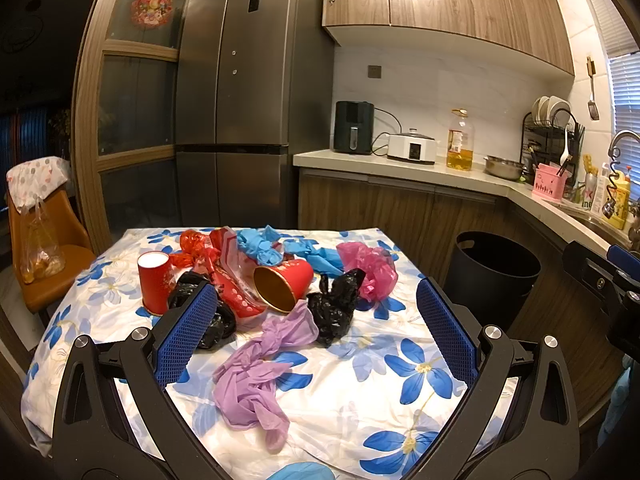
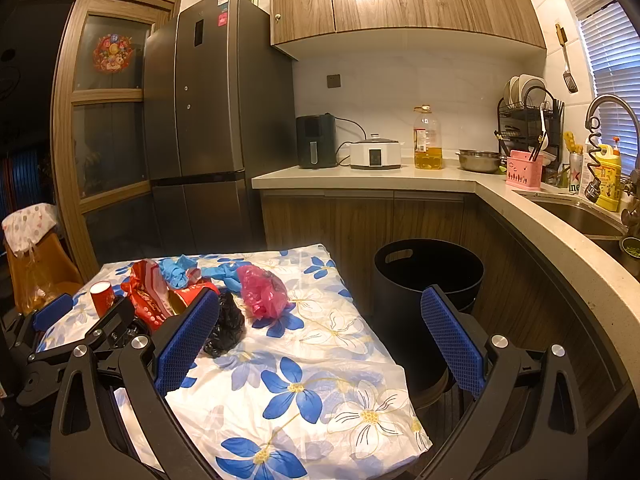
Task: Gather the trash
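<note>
Trash lies on the flowered tablecloth: a purple glove, two black bags, a pink bag, blue gloves, red wrappers, an upright red cup and a tipped red cup. My left gripper is open and empty above the near part of the table, straddling the purple glove. My right gripper is open and empty over the table's right edge. The pink bag and a black bag lie ahead of it. A black bin stands on the floor right of the table.
The bin also shows in the left wrist view. A counter with appliances, oil bottle and sink runs behind and to the right. A fridge stands behind the table. An orange chair with a bag stands at the left.
</note>
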### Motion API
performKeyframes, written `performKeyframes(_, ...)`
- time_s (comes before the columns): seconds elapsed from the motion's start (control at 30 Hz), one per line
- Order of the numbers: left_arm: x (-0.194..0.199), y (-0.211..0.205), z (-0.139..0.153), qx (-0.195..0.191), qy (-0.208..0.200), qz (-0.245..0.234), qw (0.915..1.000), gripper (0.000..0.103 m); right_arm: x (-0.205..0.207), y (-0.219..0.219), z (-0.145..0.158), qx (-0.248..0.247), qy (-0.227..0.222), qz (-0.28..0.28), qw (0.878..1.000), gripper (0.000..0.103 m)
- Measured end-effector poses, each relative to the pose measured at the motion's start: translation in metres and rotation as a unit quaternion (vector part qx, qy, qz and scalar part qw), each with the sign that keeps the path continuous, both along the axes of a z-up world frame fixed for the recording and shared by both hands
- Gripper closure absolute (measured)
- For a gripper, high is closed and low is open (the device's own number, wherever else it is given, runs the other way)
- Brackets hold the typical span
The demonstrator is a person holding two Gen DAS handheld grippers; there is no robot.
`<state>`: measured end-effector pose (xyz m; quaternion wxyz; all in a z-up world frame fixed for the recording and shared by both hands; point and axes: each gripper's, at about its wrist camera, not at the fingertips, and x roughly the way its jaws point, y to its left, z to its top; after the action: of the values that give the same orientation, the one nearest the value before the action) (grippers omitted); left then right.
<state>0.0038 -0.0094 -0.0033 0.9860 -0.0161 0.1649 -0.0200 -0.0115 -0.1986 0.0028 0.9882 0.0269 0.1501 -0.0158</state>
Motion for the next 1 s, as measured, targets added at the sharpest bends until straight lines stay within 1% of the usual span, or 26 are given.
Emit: performKeyframes(1.0, 0.0001, -0.0007, -0.0008, 0.0, 0.0, 0.0, 1.0, 0.005, 0.0, -0.0019, -0.0006, 0.001, -0.001, -0.001, 1.0, 0.005)
